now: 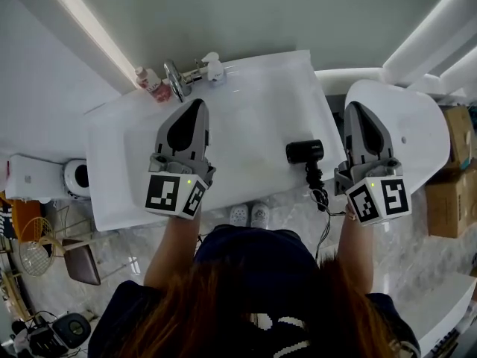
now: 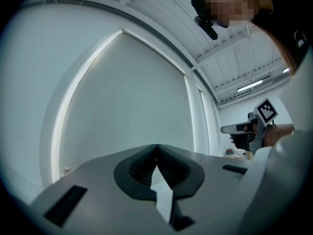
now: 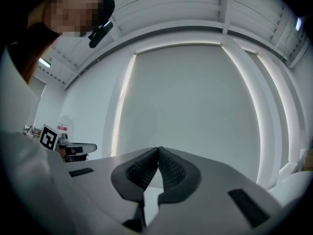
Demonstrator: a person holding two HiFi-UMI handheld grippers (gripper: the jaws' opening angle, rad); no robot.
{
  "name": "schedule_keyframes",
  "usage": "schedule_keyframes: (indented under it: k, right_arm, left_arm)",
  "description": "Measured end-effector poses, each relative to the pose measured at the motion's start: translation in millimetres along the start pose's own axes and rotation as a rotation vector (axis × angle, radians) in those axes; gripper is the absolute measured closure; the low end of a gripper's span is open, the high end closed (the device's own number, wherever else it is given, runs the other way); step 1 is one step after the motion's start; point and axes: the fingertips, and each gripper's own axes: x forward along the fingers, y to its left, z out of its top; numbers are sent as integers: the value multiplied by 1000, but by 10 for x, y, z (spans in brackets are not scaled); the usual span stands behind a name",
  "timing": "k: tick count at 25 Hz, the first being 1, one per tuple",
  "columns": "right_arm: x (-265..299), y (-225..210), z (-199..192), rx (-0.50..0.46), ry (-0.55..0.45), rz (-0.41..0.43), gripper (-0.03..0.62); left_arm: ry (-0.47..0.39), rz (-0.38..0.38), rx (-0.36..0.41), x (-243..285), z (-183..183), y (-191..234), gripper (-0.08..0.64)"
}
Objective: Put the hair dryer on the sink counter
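Black hair dryer [image 1: 305,152] on counter [image 1: 253,95] betw. L tool [image 1: 198,104] and R tool [image 1: 351,107], both closed, empty.

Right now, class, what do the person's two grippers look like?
Both the left gripper and right gripper are grey and taper to a point, with black ribbed pads and a white cube of black square markers behind. The person wears a dark top.

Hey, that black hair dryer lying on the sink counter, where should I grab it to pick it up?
Probably the hair dryer handle, from above with the right gripper: it is slim, points toward the front of the counter, and lies nearest that gripper; the barrel looks fatter.
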Motion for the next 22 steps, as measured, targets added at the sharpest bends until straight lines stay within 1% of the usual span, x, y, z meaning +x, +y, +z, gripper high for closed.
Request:
schedule_keyframes:
  k: [7,14,22]
  right_arm:
    - [69,146,50,3,-10,13,581]
    - [47,174,38,18,-13,9,581]
    - [27,189,7,10,-8,6,581]
  left_arm:
    - [-13,20,6,-80,79,92,541]
    - [-14,29,9,-130,92,116,541]
    - [-16,26,9,-128,83,108,541]
